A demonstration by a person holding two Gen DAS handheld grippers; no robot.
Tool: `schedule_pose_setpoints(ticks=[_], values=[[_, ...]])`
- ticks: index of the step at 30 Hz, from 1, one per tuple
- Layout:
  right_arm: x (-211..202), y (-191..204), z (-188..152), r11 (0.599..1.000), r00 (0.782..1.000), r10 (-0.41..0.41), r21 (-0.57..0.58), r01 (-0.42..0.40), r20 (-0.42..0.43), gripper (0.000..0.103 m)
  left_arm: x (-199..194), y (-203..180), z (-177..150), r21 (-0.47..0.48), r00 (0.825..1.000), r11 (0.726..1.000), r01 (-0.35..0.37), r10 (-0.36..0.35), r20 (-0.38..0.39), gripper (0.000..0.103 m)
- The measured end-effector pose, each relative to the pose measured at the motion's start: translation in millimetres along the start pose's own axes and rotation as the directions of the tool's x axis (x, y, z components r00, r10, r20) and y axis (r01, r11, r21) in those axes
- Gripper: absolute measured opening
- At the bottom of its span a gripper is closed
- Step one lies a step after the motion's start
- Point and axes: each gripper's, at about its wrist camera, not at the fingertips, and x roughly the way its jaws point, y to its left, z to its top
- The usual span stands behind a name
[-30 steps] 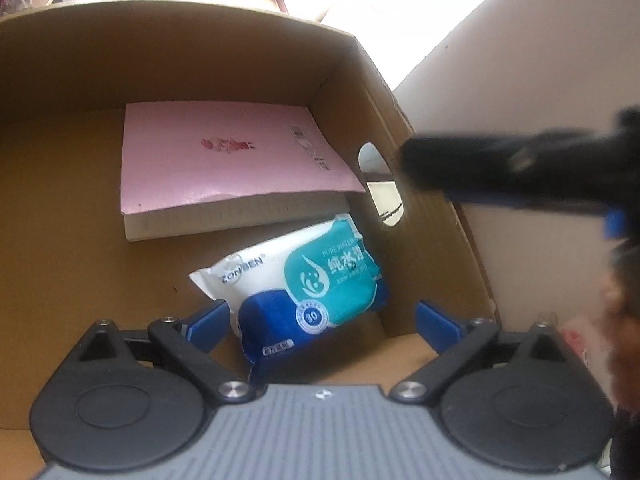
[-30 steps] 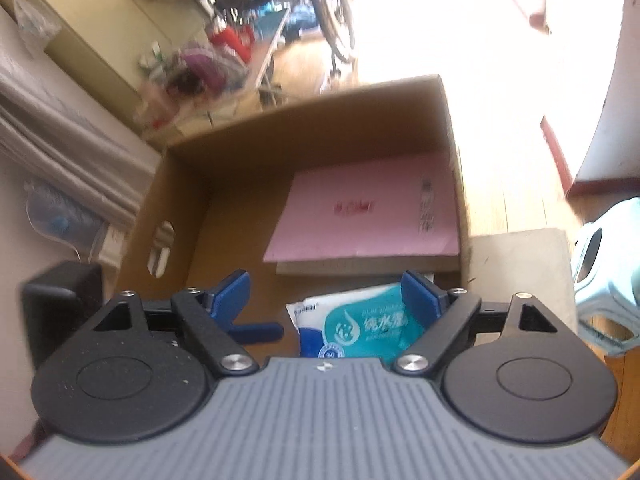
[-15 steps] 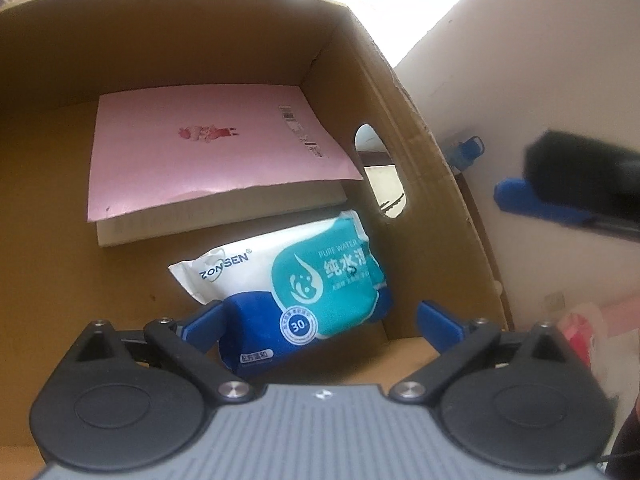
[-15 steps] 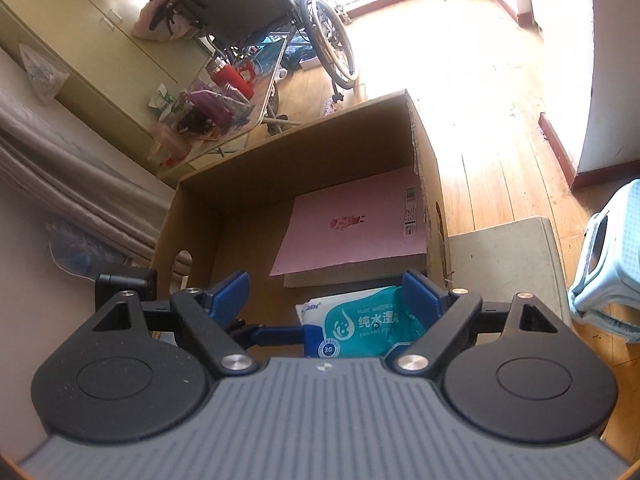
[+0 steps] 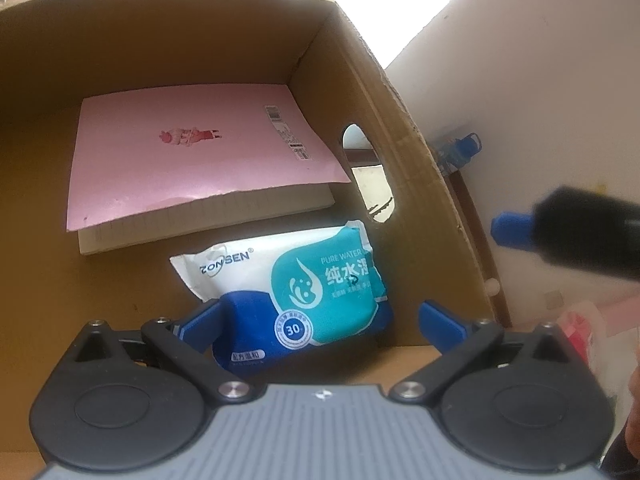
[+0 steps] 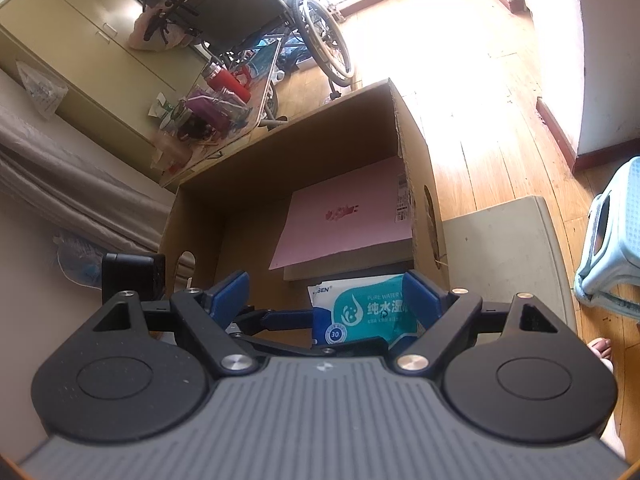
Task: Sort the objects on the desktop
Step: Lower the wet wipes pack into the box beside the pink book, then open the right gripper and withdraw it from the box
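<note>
A cardboard box (image 5: 168,40) holds a pink notebook (image 5: 192,160) at its back and a blue and teal wet-wipes pack (image 5: 304,288) at its front right corner. My left gripper (image 5: 320,316) is open and empty, hovering above the box just over the pack. My right gripper (image 6: 326,294) is open and empty, higher up, looking down into the box (image 6: 280,160). The notebook (image 6: 344,216) and the wipes pack (image 6: 364,308) show there too. The left gripper's blue finger (image 6: 288,316) reaches in below my right one. The right gripper's finger (image 5: 516,230) shows at the right of the left wrist view.
The box has oval handle holes (image 5: 370,176). A beige board (image 6: 504,256) lies right of the box. A light blue stool (image 6: 612,248) stands at far right. A cluttered table (image 6: 212,116) and a wheelchair (image 6: 280,28) stand beyond on the wooden floor.
My right gripper has risen and pulled back from the box, so more of the room shows. In the left wrist view it has slid off to the right. The wipes pack lies still.
</note>
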Motion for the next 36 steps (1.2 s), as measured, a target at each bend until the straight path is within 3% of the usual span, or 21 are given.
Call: schedule_pose_setpoints(ticks=[3, 10, 16, 23, 26, 32, 36], values=[[-4.7, -0.6, -4.8, 1.0, 1.0, 0.006, 0.017, -0.006, 0.004, 0.084, -5.8, 2.0, -3.0, -0.024, 1.0, 1.0, 0.015, -0.014, 0.024, 0.103], [-37.8, 2.6, -21.8, 0.999, 0.996, 0.042, 0.021, -0.044, 0.084, 0.086, -48.6, -13.8, -21.9, -0.003, 0.983, 1.0, -0.017, 0.017, 0.185, 0.103], [-79.2, 6.2, -47.5, 0.992, 0.975, 0.126, 0.003, -0.129, 0.184, 0.092, -109.6, -30.5, -63.9, 0.055, 0.931, 0.995, -0.087, 0.061, 0.359, 0.102], [-114.4, 11.8, -91.0, 0.985, 0.958, 0.173, -0.04, -0.168, 0.227, 0.102, -153.5, -28.1, -128.7, 0.002, 0.879, 0.985, -0.172, 0.153, 0.452, 0.102], [-117.3, 14.6, -109.4, 0.987, 0.967, 0.158, -0.056, -0.15, 0.199, 0.102, -171.0, -23.4, -158.8, -0.057, 0.851, 0.98, -0.191, 0.194, 0.488, 0.102], [-101.8, 35.9, -143.0, 0.991, 0.991, 0.06, -0.13, -0.045, 0.116, 0.102, -170.3, -15.1, -198.4, -0.113, 0.834, 0.964, -0.241, 0.265, 0.484, 0.103], [-91.7, 69.1, -161.5, 0.951, 0.99, -0.037, -0.298, 0.076, 0.136, 0.102, -167.5, -17.1, -217.8, -0.102, 0.791, 0.947, -0.306, 0.312, 0.525, 0.103]])
